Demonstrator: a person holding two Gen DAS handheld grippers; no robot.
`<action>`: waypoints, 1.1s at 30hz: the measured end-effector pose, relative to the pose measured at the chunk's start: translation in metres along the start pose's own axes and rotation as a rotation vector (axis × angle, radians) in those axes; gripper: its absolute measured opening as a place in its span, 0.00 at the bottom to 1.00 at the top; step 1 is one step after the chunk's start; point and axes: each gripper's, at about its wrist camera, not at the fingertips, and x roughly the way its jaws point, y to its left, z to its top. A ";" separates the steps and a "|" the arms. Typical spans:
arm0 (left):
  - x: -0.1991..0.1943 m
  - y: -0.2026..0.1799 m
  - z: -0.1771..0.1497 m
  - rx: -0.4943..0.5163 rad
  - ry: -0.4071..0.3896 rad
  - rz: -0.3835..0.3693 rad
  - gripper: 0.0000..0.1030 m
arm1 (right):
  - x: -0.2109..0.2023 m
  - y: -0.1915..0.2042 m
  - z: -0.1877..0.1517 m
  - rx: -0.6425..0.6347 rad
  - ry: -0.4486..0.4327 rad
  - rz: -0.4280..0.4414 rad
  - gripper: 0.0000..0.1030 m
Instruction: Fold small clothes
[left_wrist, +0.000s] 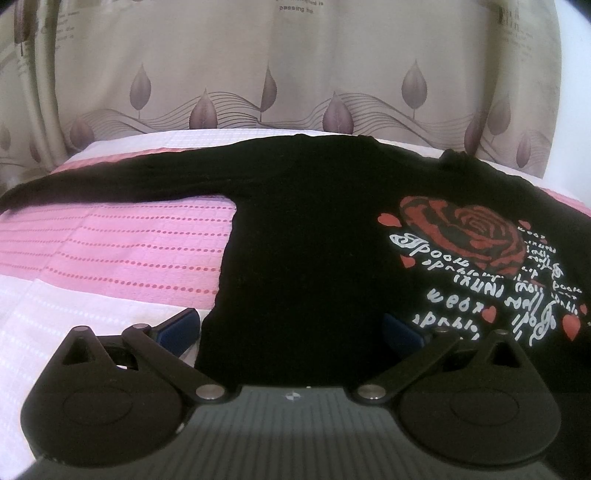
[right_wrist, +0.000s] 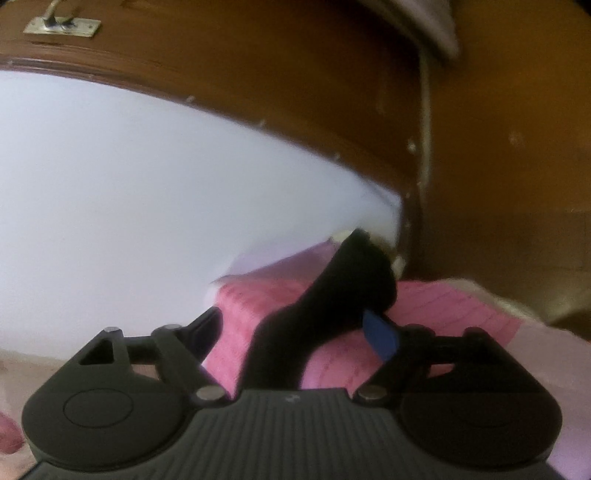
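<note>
A black long-sleeved shirt (left_wrist: 303, 229) lies flat on a pink and white bedspread (left_wrist: 122, 251). A red rose print (left_wrist: 469, 236) with white lettering is on its front, and one sleeve (left_wrist: 110, 173) stretches out to the left. My left gripper (left_wrist: 290, 328) hovers over the shirt's near edge, its jaws wide apart and open, with the cloth lying untouched between the blue pads (left_wrist: 177, 328). In the right wrist view the other black sleeve (right_wrist: 332, 302) runs up between the wide jaws of my right gripper (right_wrist: 295, 328), close to the right blue pad (right_wrist: 380, 336). The pads do not squeeze it.
A beige curtain (left_wrist: 295, 74) with a leaf pattern hangs behind the bed. In the right wrist view, brown wooden furniture (right_wrist: 332, 92) with a metal fitting (right_wrist: 61, 26) frames a white surface (right_wrist: 147, 184) just beyond the bedspread's edge (right_wrist: 461, 306).
</note>
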 end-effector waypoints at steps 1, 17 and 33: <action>0.000 0.000 0.000 0.000 0.000 0.000 1.00 | 0.007 0.002 0.000 -0.011 -0.006 -0.020 0.79; 0.000 0.002 -0.001 -0.017 -0.006 -0.013 1.00 | -0.047 0.053 -0.008 -0.179 -0.176 0.163 0.13; -0.027 0.043 0.013 -0.140 -0.090 -0.041 1.00 | -0.061 0.208 -0.176 -0.316 0.053 0.439 0.13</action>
